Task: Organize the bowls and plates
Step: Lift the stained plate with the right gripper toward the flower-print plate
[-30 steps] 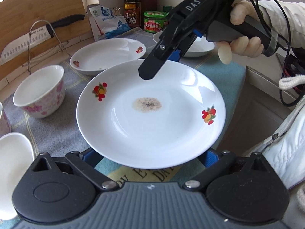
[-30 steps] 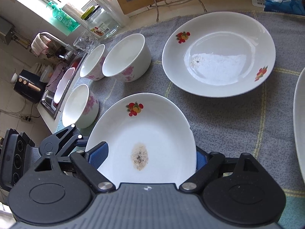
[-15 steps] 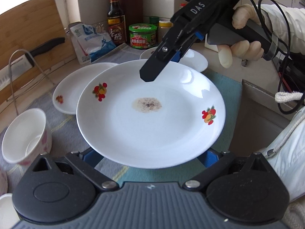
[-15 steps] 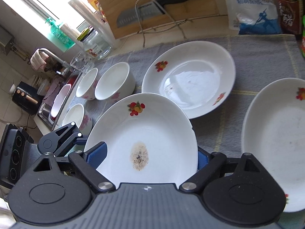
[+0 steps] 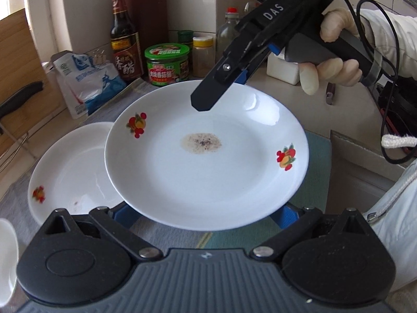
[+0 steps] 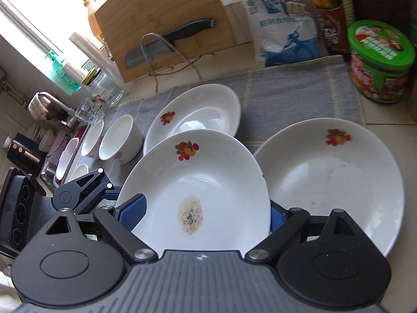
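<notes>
Both grippers hold one white plate with fruit prints and a brown stain, lifted above the grey cloth. My left gripper is shut on its near rim. My right gripper is shut on the far rim. In the right wrist view the held plate fills the jaws of the right gripper, and the left gripper shows at its left edge. A second plate lies on the right, and a third plate behind. Several floral bowls stand at the left.
A green-lidded jar, a dark vinegar bottle, a blue and white bag and a cutting board with a knife line the back. A sink lies far left. The counter edge drops at the right.
Both grippers have carried the held plate to the right along the counter. The bowls have slid out of the left wrist view, and the right-hand plate and jar have come closer.
</notes>
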`<move>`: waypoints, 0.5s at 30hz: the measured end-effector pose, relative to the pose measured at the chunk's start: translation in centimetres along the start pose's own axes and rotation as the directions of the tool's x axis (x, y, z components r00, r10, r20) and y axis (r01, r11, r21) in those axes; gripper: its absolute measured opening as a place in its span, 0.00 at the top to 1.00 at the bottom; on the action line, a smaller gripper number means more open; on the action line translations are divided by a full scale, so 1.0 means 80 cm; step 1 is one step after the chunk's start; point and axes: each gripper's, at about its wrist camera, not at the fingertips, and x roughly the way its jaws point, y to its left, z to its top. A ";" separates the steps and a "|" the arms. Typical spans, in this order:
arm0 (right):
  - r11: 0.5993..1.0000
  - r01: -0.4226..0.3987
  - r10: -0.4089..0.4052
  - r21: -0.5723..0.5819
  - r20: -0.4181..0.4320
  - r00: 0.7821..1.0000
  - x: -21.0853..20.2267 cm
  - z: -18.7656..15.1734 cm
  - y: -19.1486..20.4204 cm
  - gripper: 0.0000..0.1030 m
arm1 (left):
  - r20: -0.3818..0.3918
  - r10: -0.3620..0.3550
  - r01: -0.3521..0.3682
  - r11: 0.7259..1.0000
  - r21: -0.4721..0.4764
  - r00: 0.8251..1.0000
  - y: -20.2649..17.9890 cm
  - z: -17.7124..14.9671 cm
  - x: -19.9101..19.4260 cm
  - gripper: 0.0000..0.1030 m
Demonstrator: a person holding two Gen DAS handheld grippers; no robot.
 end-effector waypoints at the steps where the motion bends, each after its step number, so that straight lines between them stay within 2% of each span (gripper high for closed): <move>1: 1.000 0.004 -0.004 0.008 0.007 1.000 -0.004 0.000 -0.006 0.08 | 0.001 -0.001 0.001 1.000 0.007 1.000 -0.001 0.005 0.006 0.02; 15: 0.996 0.041 -0.045 0.077 0.055 0.997 -0.032 0.001 -0.072 0.07 | -0.018 -0.048 0.049 0.997 0.059 0.999 -0.011 0.047 0.069 0.02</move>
